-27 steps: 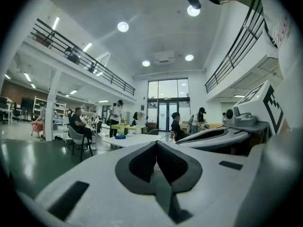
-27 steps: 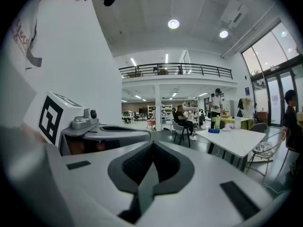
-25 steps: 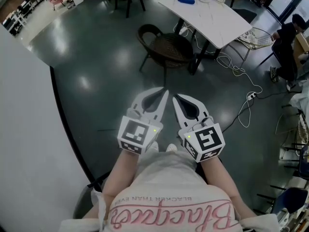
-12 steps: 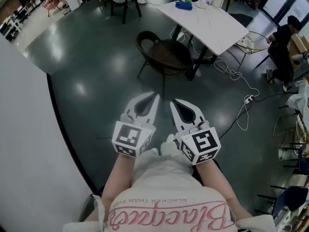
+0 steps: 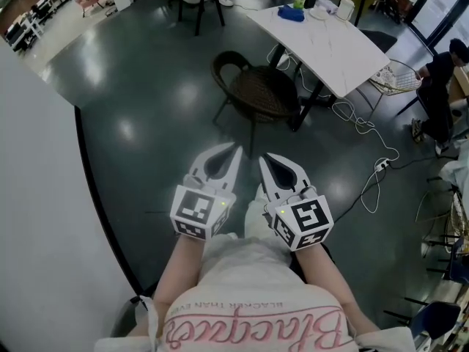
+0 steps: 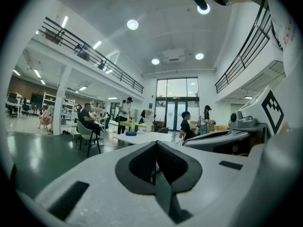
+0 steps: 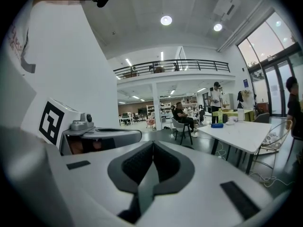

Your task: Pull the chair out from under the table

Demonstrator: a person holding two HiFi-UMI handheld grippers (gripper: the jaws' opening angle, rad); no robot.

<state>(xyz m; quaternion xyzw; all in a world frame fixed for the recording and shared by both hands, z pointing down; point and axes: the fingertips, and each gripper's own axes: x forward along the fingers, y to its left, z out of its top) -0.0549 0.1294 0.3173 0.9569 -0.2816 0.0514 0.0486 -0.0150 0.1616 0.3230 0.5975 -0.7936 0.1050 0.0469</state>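
Since a second ago the chair (image 5: 260,86) has slid lower and grown larger in the head view, while both tools keep their place in front of me, so I read that as having closed in on it.

Left tool (image 5: 234,149) has its jaws pressed together with nothing between them; its own view shows the dark pads meeting in a single seam. Right tool (image 5: 262,158) is the same, closed and empty.

That chair stands on the dark floor straight ahead of both tips and well apart from them. Its seat is tucked against the near edge of the white surface (image 5: 322,35), beside the surface's dark leg. Its curved backrest rim faces away from the surface, toward the upper left of the head view.

As I judge it, the backrest lies nearly in line with the left tool and the seat in line with the right, so neither is clearly nearer. Pulling it free would mean drawing it toward the lower left, away from the surface. Both tools would need to open first.
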